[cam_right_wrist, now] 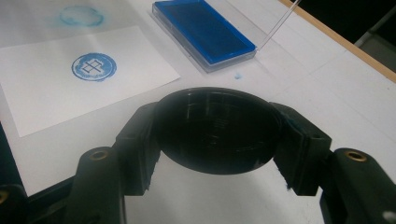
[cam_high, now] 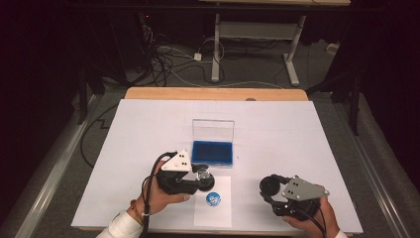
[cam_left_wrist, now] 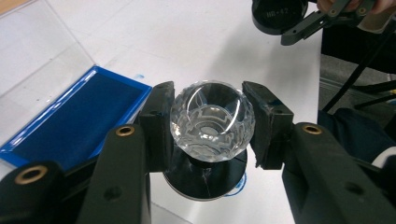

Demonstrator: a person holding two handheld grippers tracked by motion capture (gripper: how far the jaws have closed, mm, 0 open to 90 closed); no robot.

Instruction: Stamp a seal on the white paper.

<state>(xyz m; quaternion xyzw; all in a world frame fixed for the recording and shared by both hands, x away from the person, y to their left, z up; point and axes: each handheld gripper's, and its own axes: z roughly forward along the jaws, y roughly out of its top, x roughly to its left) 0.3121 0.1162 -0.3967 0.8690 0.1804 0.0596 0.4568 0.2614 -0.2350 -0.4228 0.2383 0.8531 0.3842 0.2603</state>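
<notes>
A person sits at a white-covered table [cam_high: 148,129], holding a two-jaw gripper in each hand.

The left gripper [cam_left_wrist: 211,122] is clenched on a stamp with a clear faceted crystal knob [cam_left_wrist: 212,120] and a round black base [cam_left_wrist: 205,179]. Its two black pads press the knob from either side. The stamp stands upright, knob on top and printing face downward.

The landmark is a small white paper sheet [cam_high: 213,201] near the person's edge of the table. On it sits a round blue printed seal mark [cam_high: 213,199]. In the high view the stamp [cam_high: 202,174] lies just over the far edge of this paper, between the seal mark and the open blue ink pad [cam_high: 212,151]. The ink pad lies beyond the paper, its clear lid [cam_high: 213,130] standing upright behind it.

The right gripper [cam_right_wrist: 217,133] is well to the right of the paper, clenched on a round black cap [cam_right_wrist: 215,130], probably the stamp's cover, its pads pressing the rim from both sides.

A likely next move is joining cap and stamp. The cap lies to the right of the stamp, across the paper, so the two hands would need to come together. The stamp's upright axis means its face points at the table, not toward the cap; one of them would have to tilt.
</notes>
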